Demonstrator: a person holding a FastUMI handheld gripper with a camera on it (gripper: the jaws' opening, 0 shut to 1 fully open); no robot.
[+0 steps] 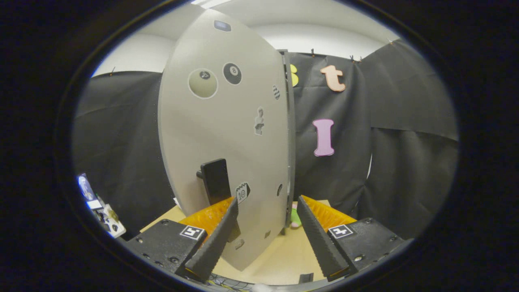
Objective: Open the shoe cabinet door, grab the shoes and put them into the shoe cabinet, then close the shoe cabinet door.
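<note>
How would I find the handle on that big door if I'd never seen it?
Find the tall grey cabinet door standing on the wooden table, its outside dotted with stickers. Low on it, just beyond the left finger of the open tongs, a dark handle juts out. Unlike the flat stickers around it, it is a plain upright black bar standing proud of the door.

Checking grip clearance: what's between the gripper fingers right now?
In the gripper view, the open gripper straddles the lower free edge of the grey cabinet door; bare tan tabletop lies beneath. The black handle sits just beyond one fingertip.
</note>
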